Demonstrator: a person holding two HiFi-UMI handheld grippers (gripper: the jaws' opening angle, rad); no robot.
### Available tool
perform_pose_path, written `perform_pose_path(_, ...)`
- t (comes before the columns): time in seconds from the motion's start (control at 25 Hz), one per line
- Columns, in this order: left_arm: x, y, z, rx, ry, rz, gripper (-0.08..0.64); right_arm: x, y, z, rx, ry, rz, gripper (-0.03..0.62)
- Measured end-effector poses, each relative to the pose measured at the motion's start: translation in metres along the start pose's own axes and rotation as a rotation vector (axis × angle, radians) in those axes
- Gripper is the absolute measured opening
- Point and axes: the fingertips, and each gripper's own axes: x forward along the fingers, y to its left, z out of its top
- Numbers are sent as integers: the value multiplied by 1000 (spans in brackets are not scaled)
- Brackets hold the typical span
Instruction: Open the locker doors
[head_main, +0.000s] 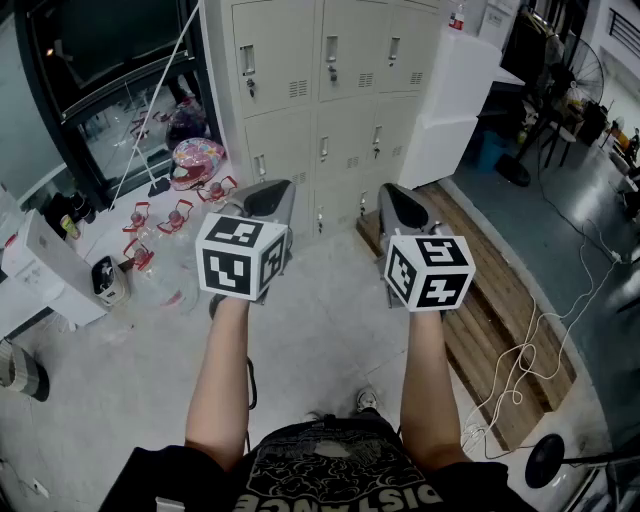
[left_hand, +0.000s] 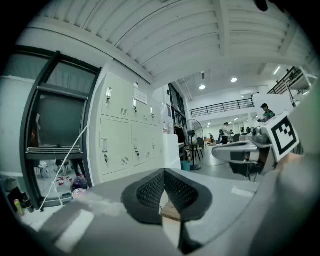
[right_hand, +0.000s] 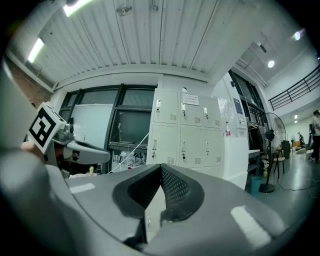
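Observation:
A bank of beige lockers (head_main: 330, 90) stands ahead against the wall, all doors closed, each with a small handle and vent slots. It also shows in the left gripper view as the lockers (left_hand: 120, 142) and in the right gripper view as the lockers (right_hand: 182, 135). My left gripper (head_main: 268, 195) and right gripper (head_main: 402, 200) are held side by side at about the same height, well short of the lockers. The left gripper (left_hand: 164, 172) has its jaws together with nothing between them, as does the right gripper (right_hand: 160, 169).
A tall white cabinet (head_main: 455, 100) adjoins the lockers on the right. Wooden planks (head_main: 500, 300) and loose cables (head_main: 540, 340) lie on the floor to the right. A pink helmet (head_main: 195, 160), small red items (head_main: 160, 220) and a white box (head_main: 40, 270) sit left, by glass panels (head_main: 120, 70).

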Motion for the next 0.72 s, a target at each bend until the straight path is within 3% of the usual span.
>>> perform_pose_path(0.32, 9, 4, -6, 2, 6, 1, 3, 9, -4, -7, 20, -4, 2, 3)
perform_pose_path(0.72, 46, 11, 1, 22, 5, 36, 3, 39, -32, -12, 32, -17, 39, 55)
